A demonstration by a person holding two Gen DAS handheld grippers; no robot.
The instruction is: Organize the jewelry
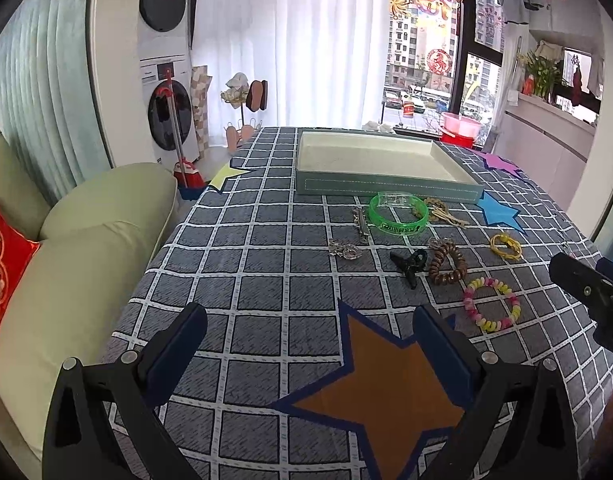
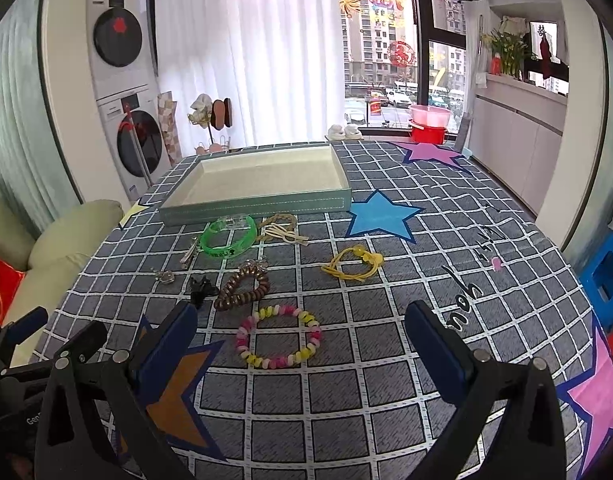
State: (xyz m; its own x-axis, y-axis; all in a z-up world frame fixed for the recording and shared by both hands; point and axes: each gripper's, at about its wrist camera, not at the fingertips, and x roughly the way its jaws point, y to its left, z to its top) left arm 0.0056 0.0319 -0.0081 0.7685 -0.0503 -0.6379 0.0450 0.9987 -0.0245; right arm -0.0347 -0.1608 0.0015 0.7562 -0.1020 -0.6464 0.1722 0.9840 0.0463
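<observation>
Jewelry's scattered on the checked tablecloth [image 2: 386, 400] in front of the teal tray [image 2: 258, 204]: pink-and-yellow bead bracelet [image 2: 278, 338] nearest me, brown coil hair tie [image 2: 242, 290] just behind, green bangle [image 2: 226, 236] close by the tray, yellow cord bracelet [image 2: 354, 266] off right. My right gripper [image 2: 302, 344] hangs wide, holding nothing, bracelet between its fingers; left gripper [image 1: 310, 340] gapes wide over the orange star [image 1: 378, 392].
</observation>
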